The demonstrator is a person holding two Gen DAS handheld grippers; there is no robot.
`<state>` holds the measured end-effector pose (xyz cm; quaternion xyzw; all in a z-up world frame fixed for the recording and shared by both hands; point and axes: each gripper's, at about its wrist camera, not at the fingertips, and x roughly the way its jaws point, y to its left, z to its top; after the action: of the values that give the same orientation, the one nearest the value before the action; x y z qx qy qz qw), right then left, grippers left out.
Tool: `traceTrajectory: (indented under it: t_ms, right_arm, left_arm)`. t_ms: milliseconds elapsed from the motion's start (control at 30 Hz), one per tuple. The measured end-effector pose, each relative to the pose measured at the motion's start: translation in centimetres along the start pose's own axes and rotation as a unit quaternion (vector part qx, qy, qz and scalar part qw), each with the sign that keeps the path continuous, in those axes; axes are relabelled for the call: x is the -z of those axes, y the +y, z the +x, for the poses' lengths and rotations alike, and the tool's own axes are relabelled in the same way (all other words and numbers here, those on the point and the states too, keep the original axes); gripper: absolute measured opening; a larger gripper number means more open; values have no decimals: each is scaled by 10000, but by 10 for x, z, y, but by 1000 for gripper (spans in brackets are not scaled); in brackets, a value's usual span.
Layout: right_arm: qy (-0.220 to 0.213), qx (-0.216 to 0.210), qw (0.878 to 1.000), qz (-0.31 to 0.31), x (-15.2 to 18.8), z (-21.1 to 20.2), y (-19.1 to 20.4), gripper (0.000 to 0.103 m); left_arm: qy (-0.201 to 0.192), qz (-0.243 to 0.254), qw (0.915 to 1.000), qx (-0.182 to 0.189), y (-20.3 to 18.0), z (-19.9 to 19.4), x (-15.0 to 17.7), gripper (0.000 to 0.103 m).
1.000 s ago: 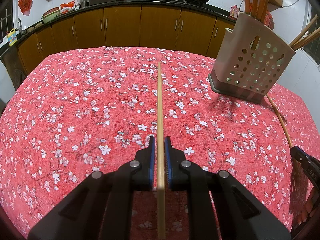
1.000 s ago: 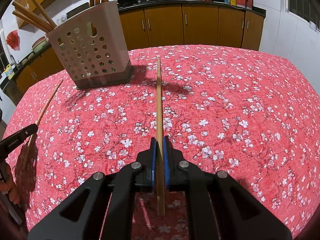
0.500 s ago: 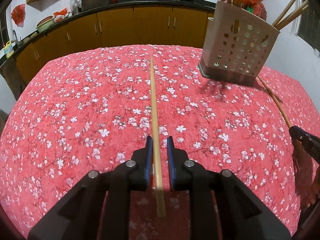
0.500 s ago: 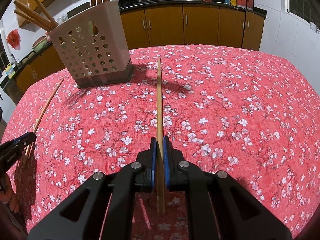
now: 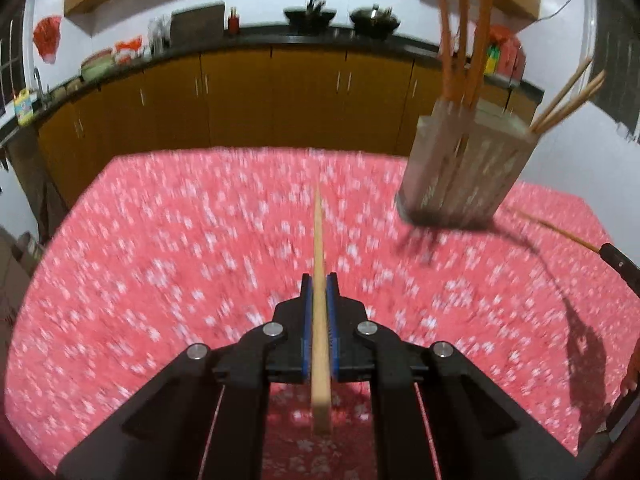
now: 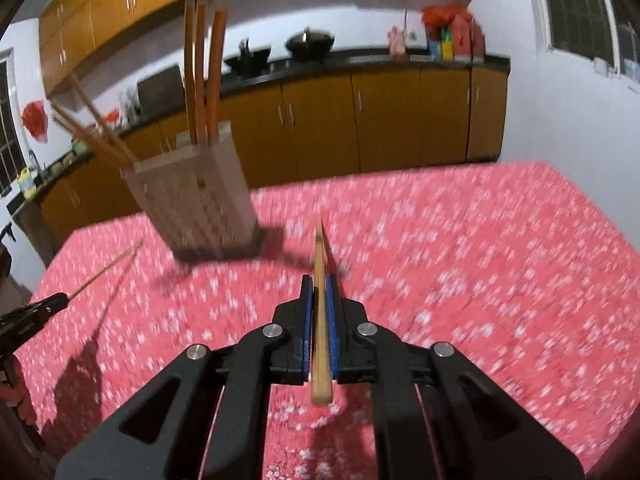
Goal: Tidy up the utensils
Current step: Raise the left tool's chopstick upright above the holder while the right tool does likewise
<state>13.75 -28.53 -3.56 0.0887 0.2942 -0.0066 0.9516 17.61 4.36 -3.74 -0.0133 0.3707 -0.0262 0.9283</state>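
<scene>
My left gripper [image 5: 319, 278] holds a pale wooden chopstick [image 5: 319, 236] lengthwise; its jaws are closing, with the blue pads pressed on the stick. It is lifted off the red flowered tablecloth [image 5: 160, 264]. In the right wrist view my right gripper [image 6: 319, 280] is shut on a second chopstick [image 6: 319, 252], also raised off the cloth. The beige perforated utensil holder [image 5: 464, 172] [image 6: 200, 200] stands ahead between both grippers. It holds several chopsticks and orange-handled utensils. Each gripper shows at the edge of the other's view, the right gripper [image 5: 618, 260] and the left gripper [image 6: 36, 312].
Brown kitchen cabinets [image 5: 240, 96] with a dark counter run behind the table, carrying woks [image 6: 310, 42] and bottles. A white wall and window [image 6: 580, 4] are on the right. A person's fingers [image 6: 16, 396] show at the left edge. Both views are motion-blurred.
Both grippers rose with their chopsticks, so the sticks left the cloth. The left pads, slightly apart from the stick half a second ago, now press on it. The holder appears lower and farther.
</scene>
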Motion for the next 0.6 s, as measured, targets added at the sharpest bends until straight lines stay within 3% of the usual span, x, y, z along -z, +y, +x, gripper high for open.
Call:
traceTrajectory:
  t_ms: [300,600]
  right_arm:
    - [-694,-38,9976,0,-33,-33,1,7]
    - [-866,-236,9960,-22,-49,-45,8,7]
  left_arm:
    - [-1048,-41,9943,205,-1,-62,-43,8]
    - [-1302,-23,9903,490,-6,-81,-64,8]
